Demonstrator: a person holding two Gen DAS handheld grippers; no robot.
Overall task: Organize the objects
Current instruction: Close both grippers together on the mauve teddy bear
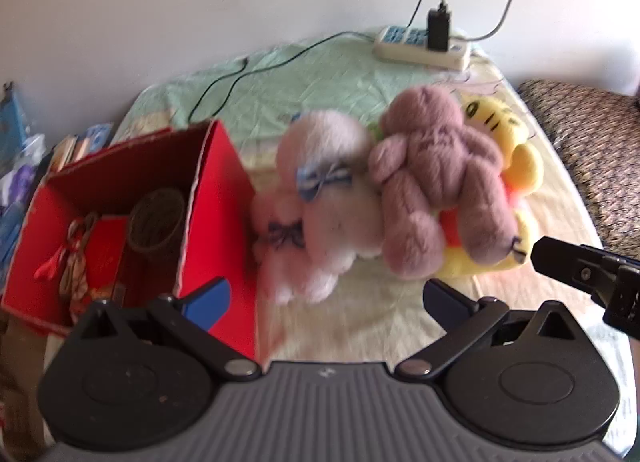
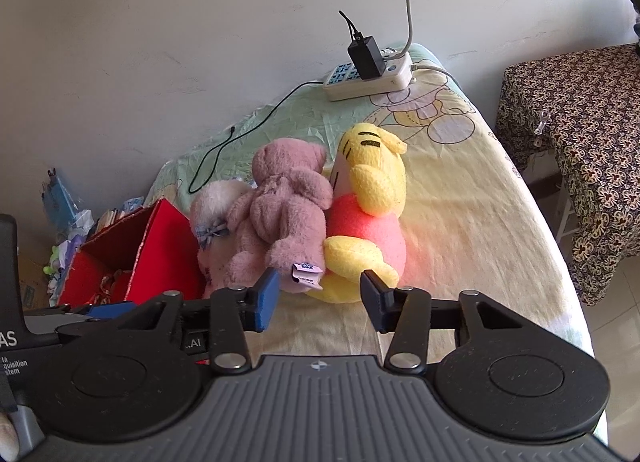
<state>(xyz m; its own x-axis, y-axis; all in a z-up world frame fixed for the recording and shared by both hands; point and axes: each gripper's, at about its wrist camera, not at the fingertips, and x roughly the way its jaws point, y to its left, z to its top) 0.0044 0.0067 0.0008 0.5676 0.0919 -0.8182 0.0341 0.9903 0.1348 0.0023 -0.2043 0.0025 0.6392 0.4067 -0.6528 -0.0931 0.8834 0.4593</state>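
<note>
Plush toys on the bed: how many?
3. White plush next to the red box; mauve bear in the middle, lying partly over the others; yellow bear on the right. More may be hidden behind them.

The black body of the left gripper (image 2: 24, 346) bears cut-off white lettering: "AS", "quisition", "stem", and ".AI" nearby; nothing else reads clearly.

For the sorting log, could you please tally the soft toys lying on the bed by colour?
Pale pink fluffy plush toy with a blue checked bow: 1
Mauve plush teddy bear: 1
Yellow plush bear with a red-pink shirt: 1
Total: 3 soft toys, lying in a row pressed against one another beside the open red cardboard box.
</note>
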